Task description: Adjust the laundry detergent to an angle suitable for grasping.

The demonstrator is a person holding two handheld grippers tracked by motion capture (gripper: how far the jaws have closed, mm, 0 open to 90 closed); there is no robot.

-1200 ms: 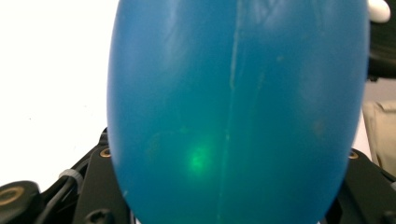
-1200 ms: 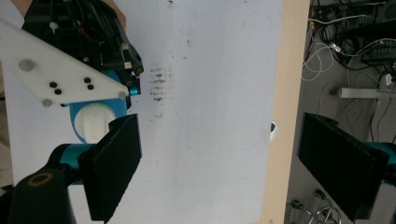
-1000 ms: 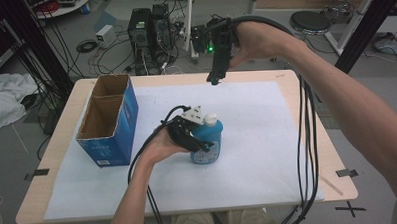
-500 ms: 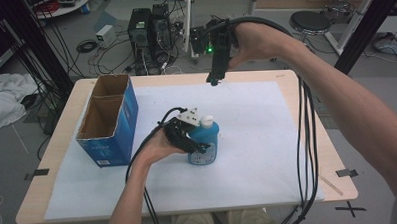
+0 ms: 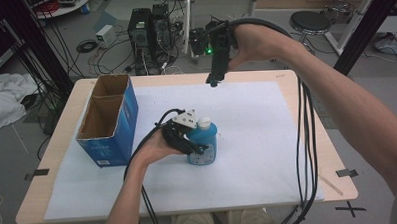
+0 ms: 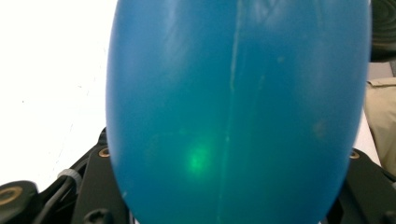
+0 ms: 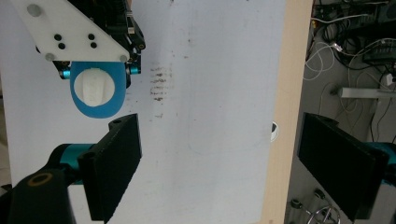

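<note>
Left gripper (image 5: 187, 137) is clamped on the blue bottle (image 5: 203, 144), jaws pressed to the bottle's sides; the left gripper view has the blue body right up against the camera, between the jaw bases. Bottle stands upright on the white sheet (image 5: 257, 135), white cap (image 5: 204, 123) on top, just beside the left gripper's grey plate. Right gripper (image 5: 215, 79) hangs well apart, above the far table edge (image 5: 280, 75), pointing down, jaws spread wide with nothing between them; from its own view the bottle (image 7: 98, 95) sits down near its left jaw. Open cardboard box (image 5: 109, 120) stands near the left gripper, on its far side from the bottle. Step in hand looks like grasp secured, bottle not yet clearly lifted. Likely next: lift and carry it toward the box, or the right gripper comes down for the cap. Either needs a firm hold, since the body is rounded and smooth and could slip or tip.
</note>
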